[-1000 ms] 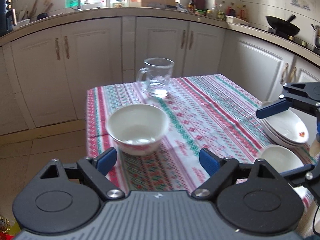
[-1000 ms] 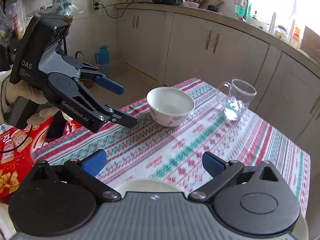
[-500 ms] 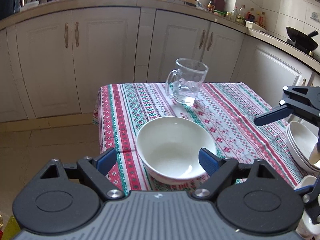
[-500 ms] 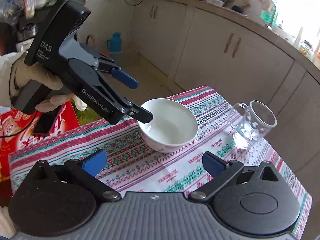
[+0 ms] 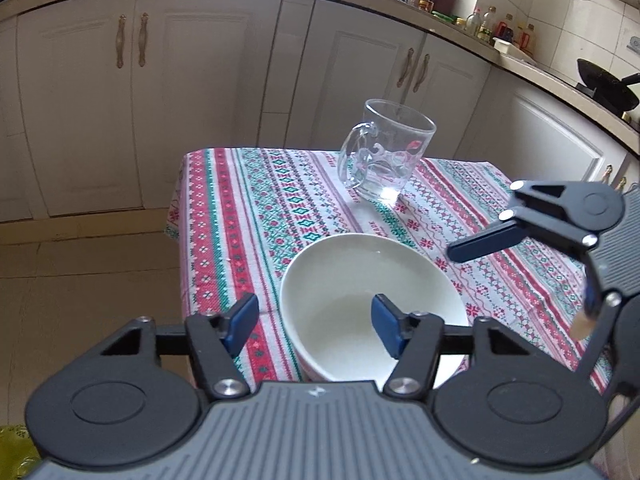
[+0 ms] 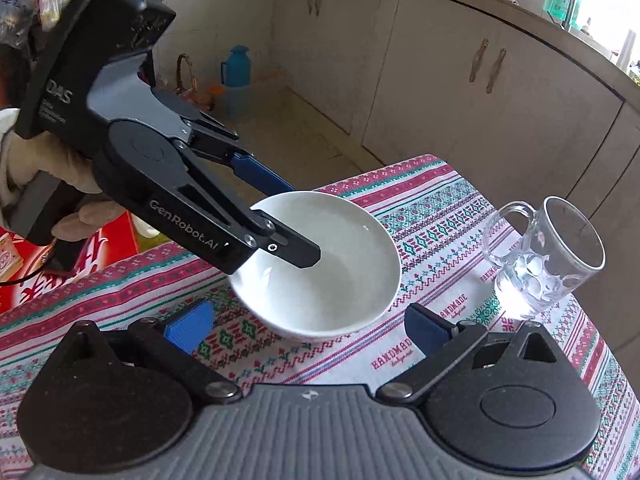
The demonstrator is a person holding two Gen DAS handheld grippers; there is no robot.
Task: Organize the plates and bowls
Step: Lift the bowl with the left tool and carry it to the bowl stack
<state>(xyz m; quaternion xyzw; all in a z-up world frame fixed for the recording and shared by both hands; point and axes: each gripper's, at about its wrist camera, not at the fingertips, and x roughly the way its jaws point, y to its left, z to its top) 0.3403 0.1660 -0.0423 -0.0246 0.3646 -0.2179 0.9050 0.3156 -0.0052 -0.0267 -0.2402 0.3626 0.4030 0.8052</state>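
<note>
A white bowl stands upright near the corner of the striped tablecloth. My left gripper straddles its near wall, and the jaws are closing. One blue pad sits inside the bowl; the other is outside, a small gap from the wall. In the right wrist view the left gripper reaches in from the left, held by a gloved hand. My right gripper stands open just short of the bowl with nothing gripped. One of its fingers hangs over the cloth to the bowl's right.
A clear glass mug stands behind the bowl on the cloth. White kitchen cabinets ring the table. A blue thermos is on the floor, and a red box lies past the table's left edge.
The left gripper moved forward and down onto the bowl, and its jaws narrowed about the rim. The right gripper came closer to the bowl. The plate stack left the left wrist view.
</note>
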